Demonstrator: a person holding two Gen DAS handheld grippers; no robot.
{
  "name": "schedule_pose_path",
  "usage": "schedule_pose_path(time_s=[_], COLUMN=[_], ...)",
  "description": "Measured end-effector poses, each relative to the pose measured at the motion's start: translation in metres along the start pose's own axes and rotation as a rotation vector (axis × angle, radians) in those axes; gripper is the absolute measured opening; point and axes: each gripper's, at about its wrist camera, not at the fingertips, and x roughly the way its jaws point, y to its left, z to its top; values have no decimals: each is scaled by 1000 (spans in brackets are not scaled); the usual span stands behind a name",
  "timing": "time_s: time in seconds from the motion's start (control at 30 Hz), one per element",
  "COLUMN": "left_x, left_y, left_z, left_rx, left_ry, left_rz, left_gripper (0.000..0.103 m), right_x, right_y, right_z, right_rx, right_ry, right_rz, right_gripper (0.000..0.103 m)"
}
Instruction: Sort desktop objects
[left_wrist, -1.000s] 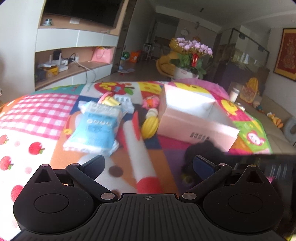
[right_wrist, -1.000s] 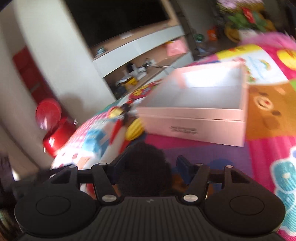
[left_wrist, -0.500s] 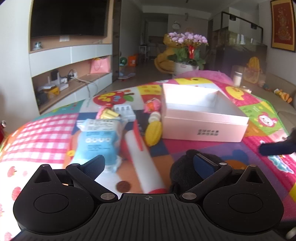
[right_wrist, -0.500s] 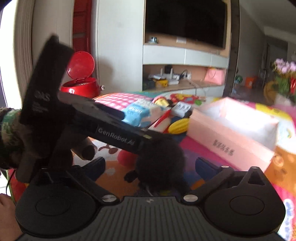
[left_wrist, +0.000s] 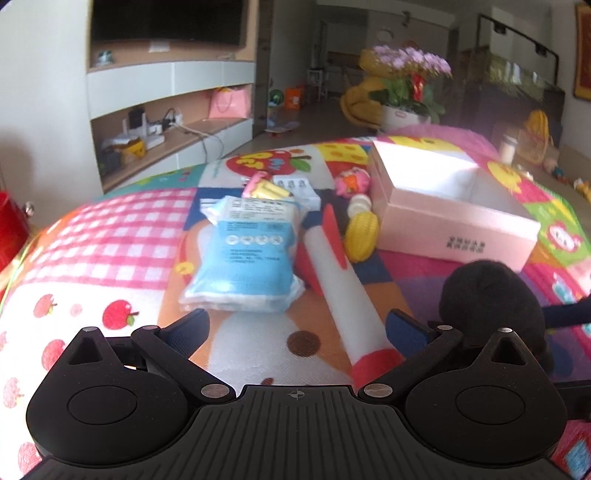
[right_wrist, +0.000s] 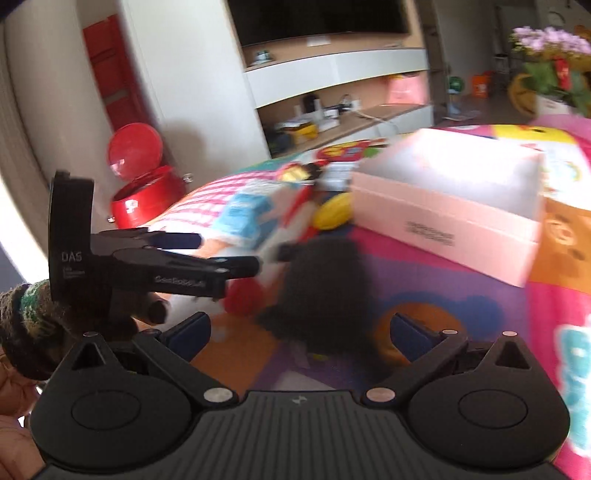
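Black fuzzy ball (left_wrist: 493, 295): a dark, matte puff of fluff, roundish, with no markings that can be made out – it lies on the play mat (left_wrist: 110, 236) just in front of the pink box (left_wrist: 454, 206); in the right wrist view it is blurred.
Pink box: open-topped, pale inside, small dark print on its near wall.
Blue packet (left_wrist: 245, 254): flat, crinkled, printed label up, left of the white and red tube (left_wrist: 347, 295).
White and red tube: lies lengthwise toward the camera, red cap at the near end.
Yellow ribbed toy (left_wrist: 364, 232): between the tube and the box, close against the box wall.
Left gripper (left_wrist: 295, 328): jaws spread wide, nothing between the pads; tube end and packet lie beyond them.
Right gripper (right_wrist: 301, 330): jaws have just been opening and stand wide – the fuzzy ball sits on the mat between and just beyond the fingers, released, pads clear of it.
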Motion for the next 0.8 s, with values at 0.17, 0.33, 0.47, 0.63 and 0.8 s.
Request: schedule_pose_path(time_s=[0.17,0.33,0.47,0.63,0.8], left_x=[-15,-21,-14,-9,-4], left_y=[31,37,11,-13,-32], left_z=[4,7,14,22,34], left_rx=[-140,-205,-186,-123,-92], left_ry=[-25,-38,-43,-13,-15], left_rz=[7,-78,-139,-146,-160], left_gripper=[103,103,103,103,103], right_x=[30,31,33,15,-3], right_y=[-18,-45,-55,-52,-11], right_z=[7,0,-2,8,12], right_rx=[163,296,327,277,-216], right_ry=[-28,-48,5,-18,-3], right_rz=[-12,-20,0,-55,-438], right_gripper=[103,95,78,70,70])
